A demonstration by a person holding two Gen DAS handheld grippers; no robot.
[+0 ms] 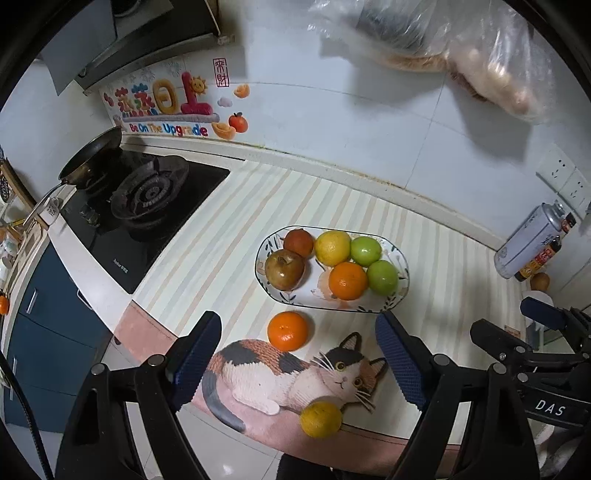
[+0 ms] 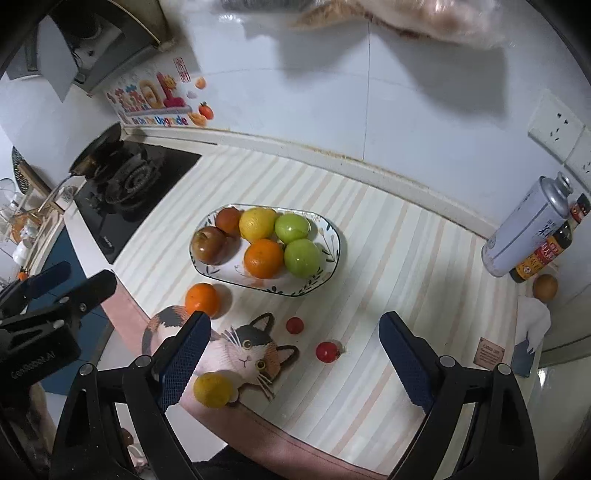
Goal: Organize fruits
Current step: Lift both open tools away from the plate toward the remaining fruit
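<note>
Jaws of left gripper (image 1: 299,363) and right gripper (image 2: 293,358) released; striped counter mat (image 2: 388,258), gas stove (image 1: 147,195) beside.

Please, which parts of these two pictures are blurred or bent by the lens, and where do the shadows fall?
Left wrist view: the hanging plastic bag is blurred, the counter edge curves from fisheye, and the plate is sharp. Right wrist view: the bag throws a grey shadow on the wall tiles, and the small tomatoes cast short shadows.
</note>
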